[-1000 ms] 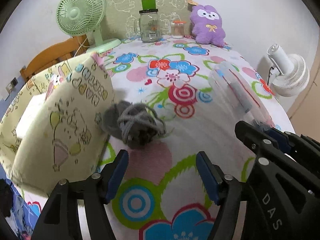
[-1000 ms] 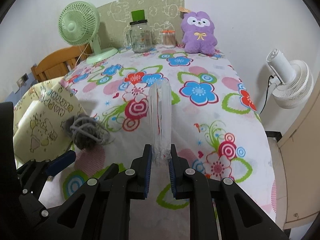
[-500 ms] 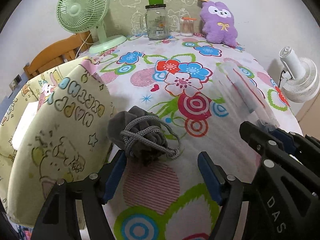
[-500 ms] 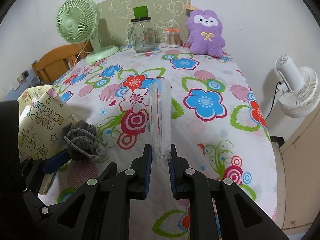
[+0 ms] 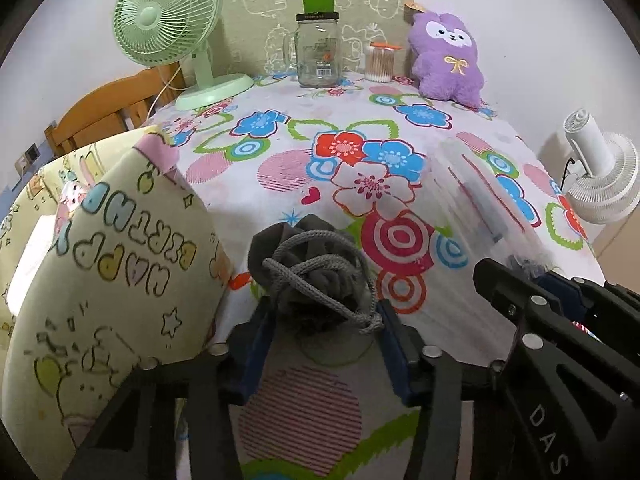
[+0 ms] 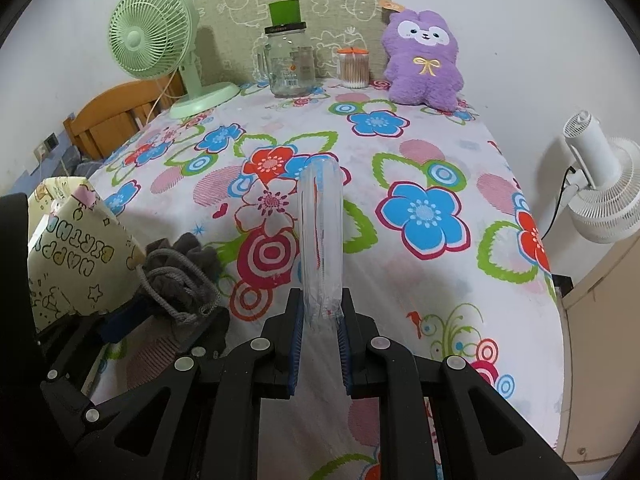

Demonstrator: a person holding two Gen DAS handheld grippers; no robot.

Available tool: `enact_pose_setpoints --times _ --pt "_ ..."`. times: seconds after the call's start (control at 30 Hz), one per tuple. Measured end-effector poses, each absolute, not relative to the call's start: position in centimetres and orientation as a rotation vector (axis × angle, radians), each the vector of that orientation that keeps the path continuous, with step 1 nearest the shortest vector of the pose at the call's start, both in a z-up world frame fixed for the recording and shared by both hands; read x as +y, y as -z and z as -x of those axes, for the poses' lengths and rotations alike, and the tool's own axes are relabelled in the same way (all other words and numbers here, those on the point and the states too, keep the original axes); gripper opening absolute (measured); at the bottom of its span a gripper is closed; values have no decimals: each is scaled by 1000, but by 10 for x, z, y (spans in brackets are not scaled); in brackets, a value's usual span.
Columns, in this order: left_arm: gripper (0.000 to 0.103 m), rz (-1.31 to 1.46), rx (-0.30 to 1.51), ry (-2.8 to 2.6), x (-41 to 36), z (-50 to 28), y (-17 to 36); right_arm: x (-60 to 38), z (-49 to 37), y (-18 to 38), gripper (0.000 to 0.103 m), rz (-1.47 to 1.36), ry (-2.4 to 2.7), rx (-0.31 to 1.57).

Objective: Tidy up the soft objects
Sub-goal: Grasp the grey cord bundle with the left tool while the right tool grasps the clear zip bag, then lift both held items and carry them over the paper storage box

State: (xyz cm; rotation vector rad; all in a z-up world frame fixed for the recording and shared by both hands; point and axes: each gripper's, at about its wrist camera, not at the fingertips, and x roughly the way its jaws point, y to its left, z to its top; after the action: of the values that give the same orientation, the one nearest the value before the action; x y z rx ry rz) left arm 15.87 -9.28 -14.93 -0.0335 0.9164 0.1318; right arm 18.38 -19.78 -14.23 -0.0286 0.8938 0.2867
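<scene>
A grey drawstring pouch point(image 5: 316, 276) lies on the flowered tablecloth point(image 5: 360, 152) beside a yellow "Happy Birthday" gift bag point(image 5: 108, 280). My left gripper point(image 5: 322, 344) is open, with a finger on each side of the pouch's near end. The pouch also shows in the right wrist view point(image 6: 180, 276). My right gripper point(image 6: 320, 332) is shut on a clear plastic bag point(image 6: 322, 240), which it holds edge-on above the table. A purple plush bunny point(image 6: 422, 60) sits at the back.
A green desk fan point(image 5: 176, 32), a glass jar with a green lid point(image 5: 318, 52) and a small tub of cotton swabs point(image 5: 380, 62) stand along the back edge. A white fan point(image 6: 604, 184) stands off the table's right side. A wooden chair point(image 5: 108, 116) is at left.
My left gripper has moved forward until its open fingers are on both sides of the grey pouch. My right gripper still holds the clear bag and has shifted slightly forward.
</scene>
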Motion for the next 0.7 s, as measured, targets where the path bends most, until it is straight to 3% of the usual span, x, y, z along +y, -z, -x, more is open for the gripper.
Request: enact_pose_setpoints --times 0.1,0.7 --pt "39 20 915 -116 -94 -161 149 -198 -186 142 19 23 -284 896" --pt "31 -39 913 -20 -103 -164 147 -204 -188 145 19 -2 -217 914"
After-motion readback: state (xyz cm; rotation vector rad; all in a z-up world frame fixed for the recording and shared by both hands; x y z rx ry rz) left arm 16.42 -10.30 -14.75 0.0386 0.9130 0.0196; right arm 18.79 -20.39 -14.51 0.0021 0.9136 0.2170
